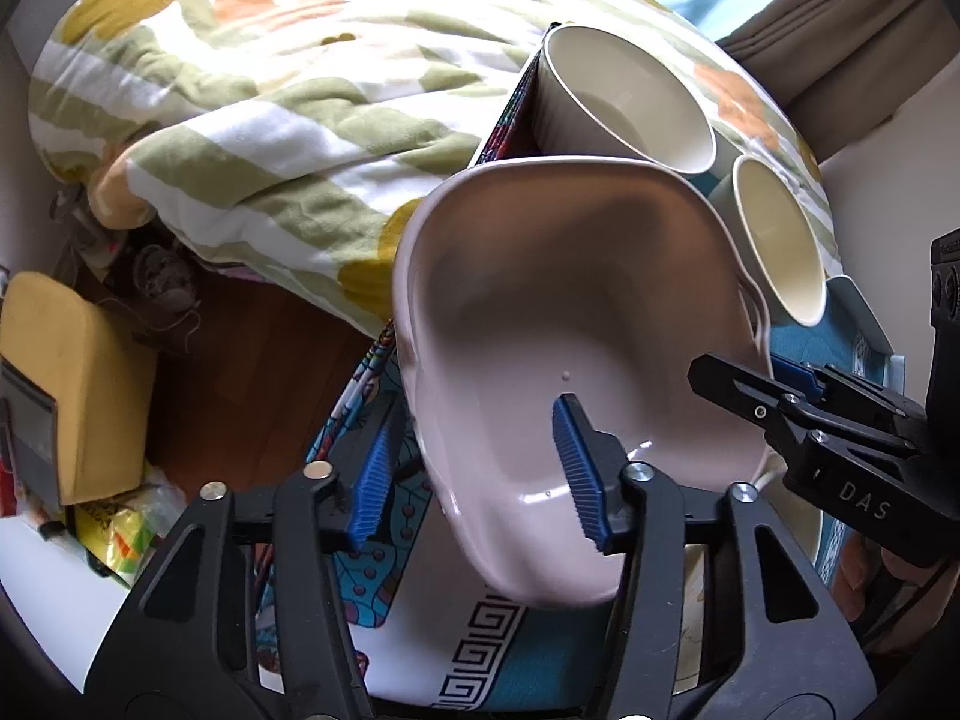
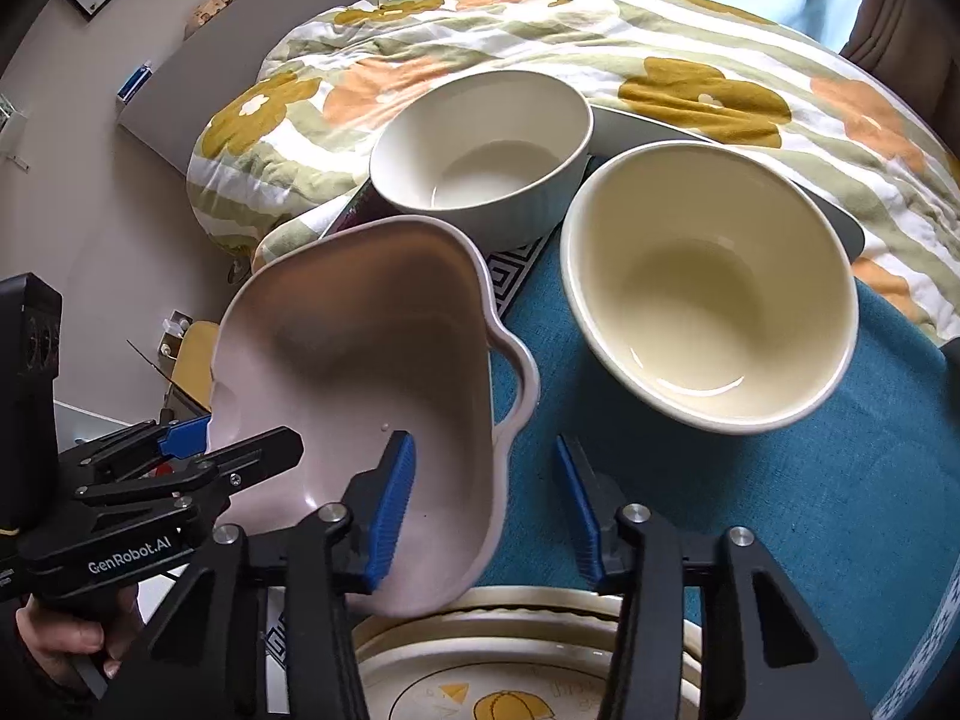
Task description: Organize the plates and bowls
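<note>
A pale pink dish (image 1: 570,300) with a loop handle lies tilted on the teal cloth, its near end over a stack of plates (image 2: 540,612). My left gripper (image 1: 473,407) straddles its left rim, one pad inside and one outside. A sliver of cloth shows between the outer pad and the wall. My right gripper (image 2: 485,437) straddles the opposite rim of the pink dish (image 2: 360,330) below the handle, with teal cloth showing beside its outer pad. A white bowl (image 2: 480,138) and a cream bowl (image 2: 708,276) stand upright behind.
The table's teal cloth (image 2: 750,510) has a patterned border. A flowered quilt (image 2: 690,60) crowds the far edge behind the bowls. To the left the table ends above a wooden floor with a yellow cushion (image 1: 72,372) and clutter. A person's hand (image 2: 60,642) holds the left gripper.
</note>
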